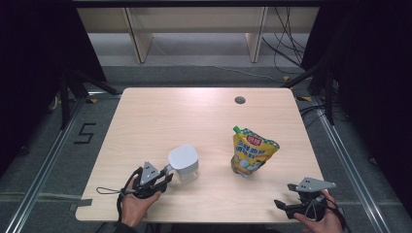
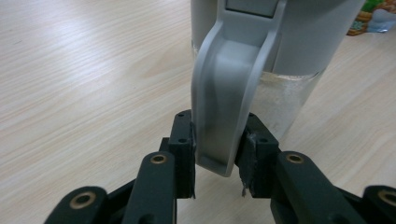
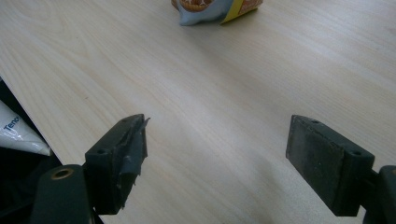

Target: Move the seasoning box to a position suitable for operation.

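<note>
A jug (image 1: pixel 184 162) with a pale grey matte lid and a clear lower body is seen standing upright on the light wood-grain surface (image 1: pixel 160 116). Its curved, smooth grey plastic handle (image 2: pixel 224 116) is clamped between the black pads of the left tongs (image 2: pixel 217 151), one pad pressed on each side of the handle's lower end; the jug body lies just beyond the pads. The right tongs (image 3: pixel 217 149) are held wide apart above bare wood, with nothing between the pads, whose rubber facing is frayed on one side. Ahead of them, well apart, a glossy yellow spouted pouch (image 1: pixel 251 151) with a green cap is stood on the surface.
</note>
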Available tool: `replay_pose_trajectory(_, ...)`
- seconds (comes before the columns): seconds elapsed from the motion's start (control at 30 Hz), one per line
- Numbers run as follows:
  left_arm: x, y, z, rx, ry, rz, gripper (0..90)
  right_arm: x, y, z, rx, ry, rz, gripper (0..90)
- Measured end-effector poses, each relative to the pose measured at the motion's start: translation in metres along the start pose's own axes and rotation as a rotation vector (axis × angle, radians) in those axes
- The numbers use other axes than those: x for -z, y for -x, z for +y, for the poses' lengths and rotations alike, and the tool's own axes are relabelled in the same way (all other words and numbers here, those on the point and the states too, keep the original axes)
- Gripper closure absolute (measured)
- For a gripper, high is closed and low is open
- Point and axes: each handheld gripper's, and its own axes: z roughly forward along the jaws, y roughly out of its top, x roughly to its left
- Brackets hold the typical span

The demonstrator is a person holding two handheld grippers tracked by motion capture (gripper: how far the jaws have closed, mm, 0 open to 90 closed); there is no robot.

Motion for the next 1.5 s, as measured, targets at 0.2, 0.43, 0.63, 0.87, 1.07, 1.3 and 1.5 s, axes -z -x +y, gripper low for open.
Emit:
replay_pose_trajectory(0.2,-0.001,0.002,0.002,-0.046,0.001,-0.021,68.8,0.0,0.002,0.0,0.013,0.007,-0.006,21.6)
replay_pose_trajectory(0.43,-0.004,0.013,0.004,-0.074,0.0,-0.081,68.8,0.0,0.003,0.0,0.013,0.007,-0.009,21.6)
replay_pose_trajectory(0.63,-0.006,0.027,0.005,-0.117,0.005,-0.148,68.8,0.0,0.003,0.0,0.016,0.007,-0.006,21.6)
replay_pose_trajectory(0.87,-0.005,0.04,0.005,-0.152,0.007,-0.215,68.8,0.0,0.004,0.0,0.018,0.009,-0.005,21.6)
replay_pose_trajectory(1.07,-0.005,0.055,0.006,-0.184,0.0,-0.276,68.9,0.0,0.003,0.0,0.014,0.006,-0.004,21.6)
replay_pose_trajectory(1.3,-0.007,0.056,0.005,-0.2,0.01,-0.313,68.8,0.001,0.003,0.0,0.013,0.007,0.0,21.7)
replay_pose_trajectory(1.5,-0.009,0.051,0.006,-0.206,-0.008,-0.333,68.8,0.001,0.003,-0.001,0.017,0.013,0.002,21.7)
